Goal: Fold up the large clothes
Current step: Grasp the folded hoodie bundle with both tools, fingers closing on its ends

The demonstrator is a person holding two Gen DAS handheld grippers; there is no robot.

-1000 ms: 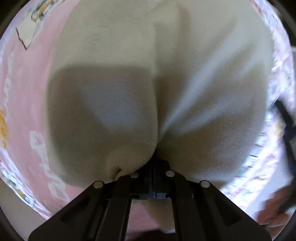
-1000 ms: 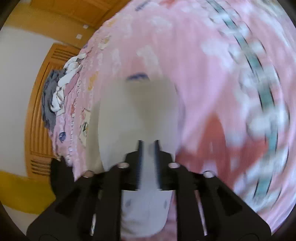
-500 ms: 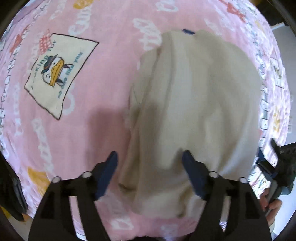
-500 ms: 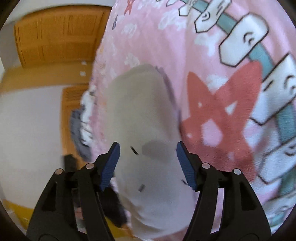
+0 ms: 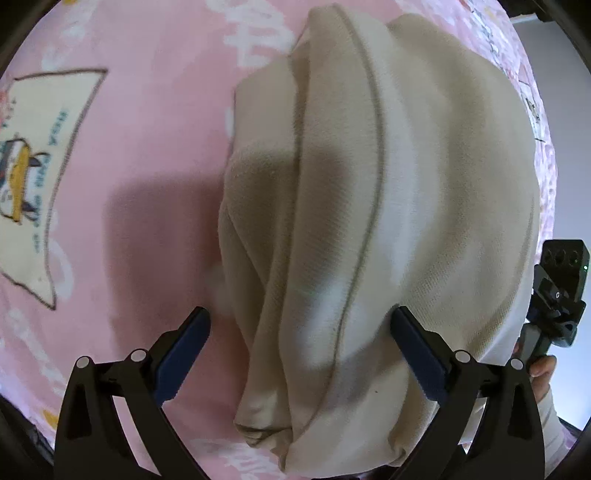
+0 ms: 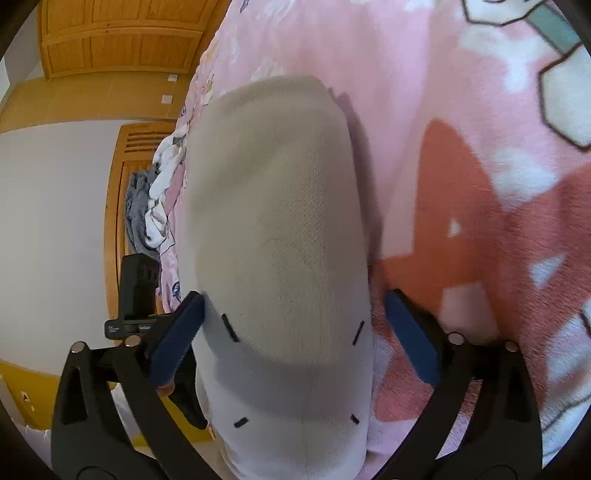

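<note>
Knit beige garment [image 5: 388,221] folded, plush pink blanket [image 5: 147,184] beneath

Pink cartoon-print bedspread [image 6: 461,110], wooden cabinets [image 6: 118,33].

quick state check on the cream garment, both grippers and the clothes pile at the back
cream knit garment: folded into a bundle, lying loose on the pink printed blanket
left gripper: jaws opening, pads off the cloth
right gripper: jaws opening, nothing pinched
grey and white clothes pile: crumpled, unfolded
</note>
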